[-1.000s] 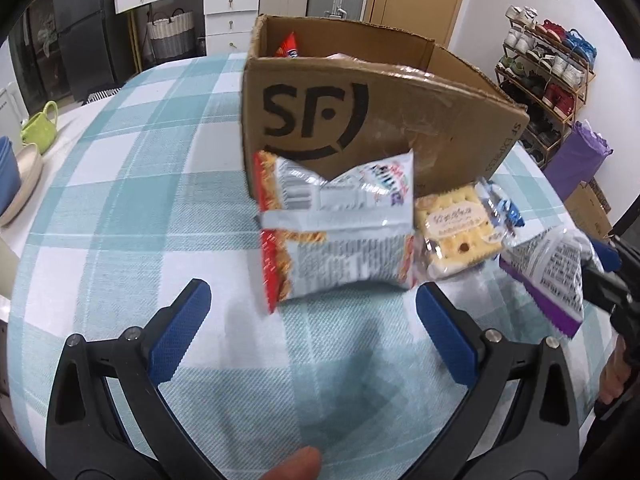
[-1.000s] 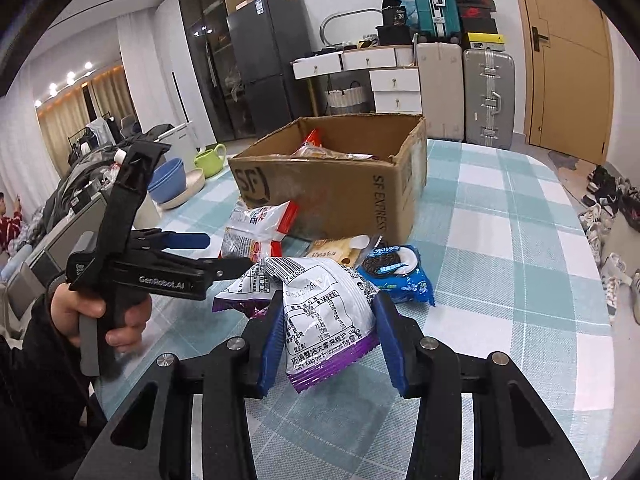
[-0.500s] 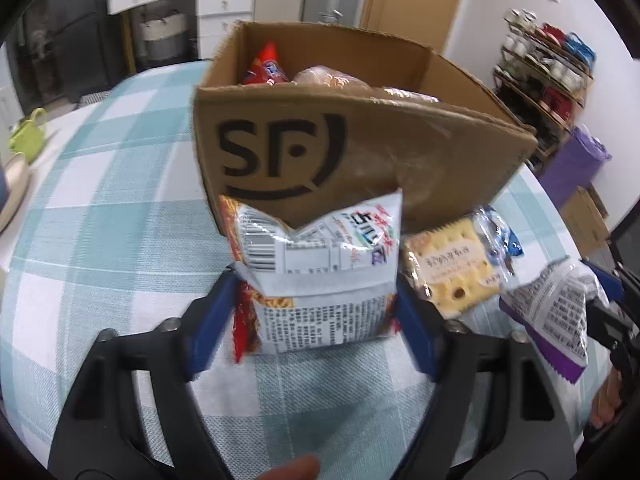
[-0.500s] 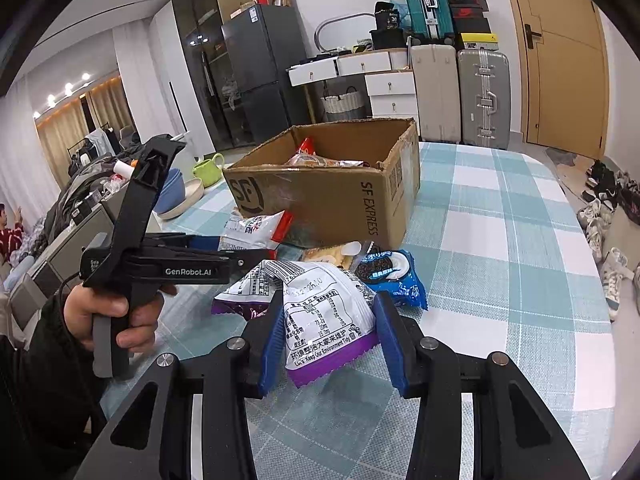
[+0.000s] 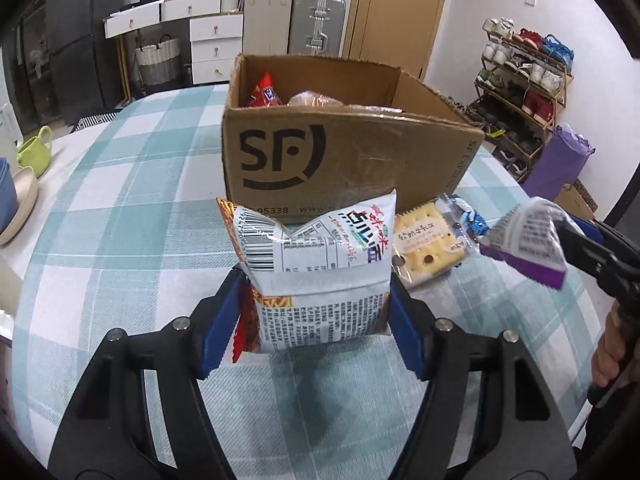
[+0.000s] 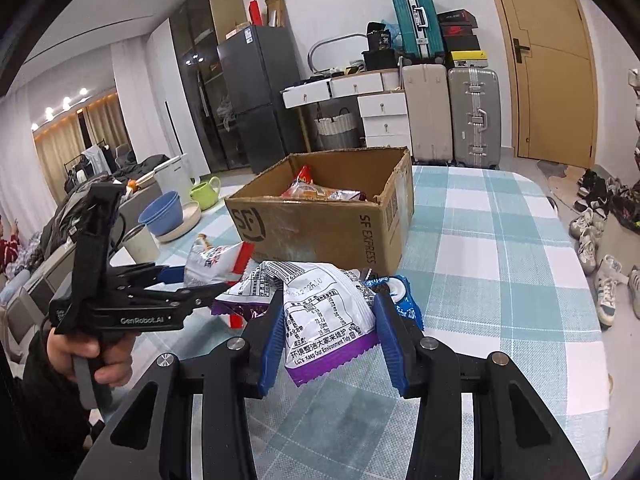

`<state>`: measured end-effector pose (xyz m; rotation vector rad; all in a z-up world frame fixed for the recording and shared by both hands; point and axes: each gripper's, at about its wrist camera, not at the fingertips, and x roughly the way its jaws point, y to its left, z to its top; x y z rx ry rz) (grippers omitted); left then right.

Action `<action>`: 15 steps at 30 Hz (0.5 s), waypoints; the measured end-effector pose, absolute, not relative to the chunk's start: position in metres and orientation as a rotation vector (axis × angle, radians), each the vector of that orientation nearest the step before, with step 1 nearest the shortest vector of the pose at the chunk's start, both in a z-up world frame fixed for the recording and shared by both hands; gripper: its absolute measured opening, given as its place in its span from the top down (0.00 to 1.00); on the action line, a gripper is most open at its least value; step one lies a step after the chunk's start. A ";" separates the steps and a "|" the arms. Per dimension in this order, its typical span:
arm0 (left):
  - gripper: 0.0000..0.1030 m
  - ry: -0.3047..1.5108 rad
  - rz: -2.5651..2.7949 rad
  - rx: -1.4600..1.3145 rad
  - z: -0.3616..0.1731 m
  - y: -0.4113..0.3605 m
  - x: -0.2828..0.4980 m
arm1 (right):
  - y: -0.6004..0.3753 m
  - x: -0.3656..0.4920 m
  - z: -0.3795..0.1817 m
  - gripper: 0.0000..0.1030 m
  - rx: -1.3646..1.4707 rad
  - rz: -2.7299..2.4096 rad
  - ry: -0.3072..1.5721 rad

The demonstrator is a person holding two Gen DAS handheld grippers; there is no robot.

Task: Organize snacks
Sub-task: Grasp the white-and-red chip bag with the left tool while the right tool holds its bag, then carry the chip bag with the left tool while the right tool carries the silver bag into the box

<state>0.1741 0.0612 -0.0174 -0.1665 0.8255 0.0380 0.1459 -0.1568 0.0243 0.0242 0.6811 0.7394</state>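
Left wrist view: the left gripper (image 5: 314, 318) has just been closing, and its blue pads now press both sides of a white noodle snack bag (image 5: 320, 272), held clear of the checked tablecloth (image 5: 120, 220) in front of the cardboard box (image 5: 340, 160). A cracker packet (image 5: 428, 246) lies on the cloth just right of that bag, and red and clear packets poke up inside the box. Right wrist view: the right gripper (image 6: 326, 330) is clamped on a white and purple snack bag (image 6: 320, 316), lifted above the table. A blue cookie packet (image 6: 404, 300) lies just behind it, near the box's corner. At left a hand (image 6: 92, 356) grips the other tool's handle.
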 end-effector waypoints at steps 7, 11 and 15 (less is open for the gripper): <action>0.35 0.785 0.050 -0.179 0.000 0.061 0.142 | -0.152 0.147 0.028 0.58 0.026 0.727 0.663; 0.35 0.759 0.056 -0.183 0.012 0.065 0.131 | -0.151 0.149 0.034 0.58 0.043 0.718 0.640; 0.35 0.731 0.063 -0.178 0.024 0.068 0.129 | -0.150 0.155 0.043 0.58 0.059 0.702 0.619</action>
